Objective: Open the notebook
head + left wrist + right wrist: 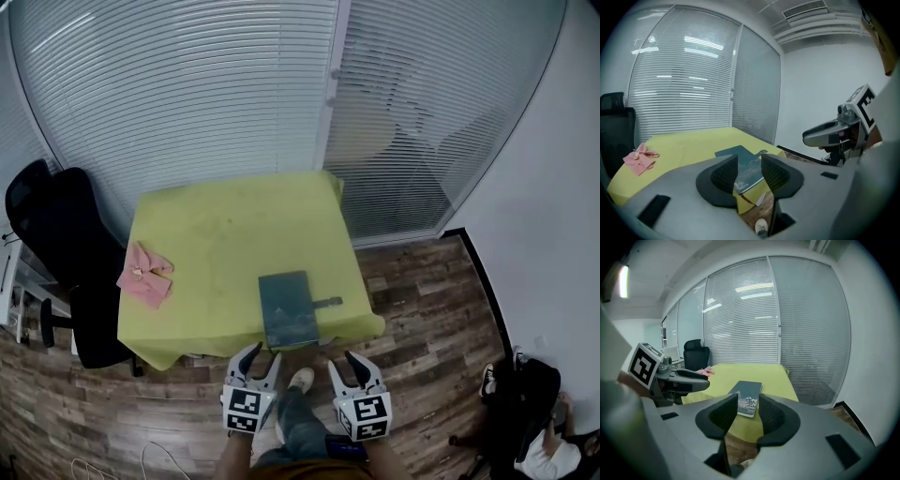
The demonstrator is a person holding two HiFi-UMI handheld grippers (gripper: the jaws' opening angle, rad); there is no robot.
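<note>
With your left tool [262,354] and right tool [361,364] open and empty, a careless push can slide the notebook [289,309] off the desk [206,234].

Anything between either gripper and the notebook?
Nothing visible. The notebook lies closed near the table's front edge. The left gripper and right gripper are open, just short of that edge. The pink cloth is off to the left.

I see the notebook [289,309] lying closed and flat on the yellow-green table [216,234], close to its near edge, right of centre. Its cover is dark teal with a pale speckled patch, and a small dark strap [330,302] sticks out from its right side.
</note>
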